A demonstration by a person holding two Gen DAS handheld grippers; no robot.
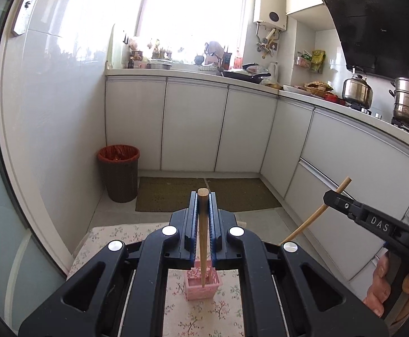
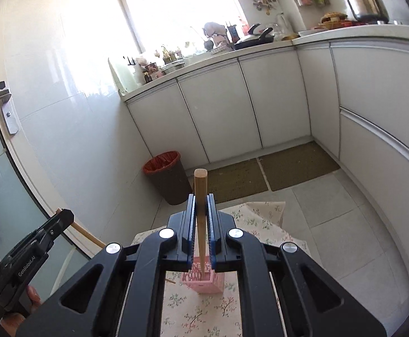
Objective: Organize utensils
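My left gripper [image 1: 203, 196] is shut on a wooden chopstick [image 1: 203, 241] that hangs upright between the blue pads, its lower tip over the pink perforated holder [image 1: 204, 287] on the floral tablecloth [image 1: 193, 314]. My right gripper [image 2: 200, 199] is shut on a second wooden chopstick [image 2: 200, 224], also upright, its tip above the pink holder [image 2: 201, 280]. In the left wrist view the right gripper [image 1: 335, 196] appears at the right edge with its chopstick [image 1: 313, 219] slanting through it. In the right wrist view the left gripper [image 2: 64, 216] shows at the lower left.
The small table with the floral cloth [image 2: 260, 224] stands on a tiled kitchen floor. A brown bin with a red liner [image 1: 118, 172] sits by the wall. White cabinets [image 1: 193, 123] and two green mats [image 1: 204, 193] lie ahead. A person's hand [image 1: 384, 289] holds the right gripper.
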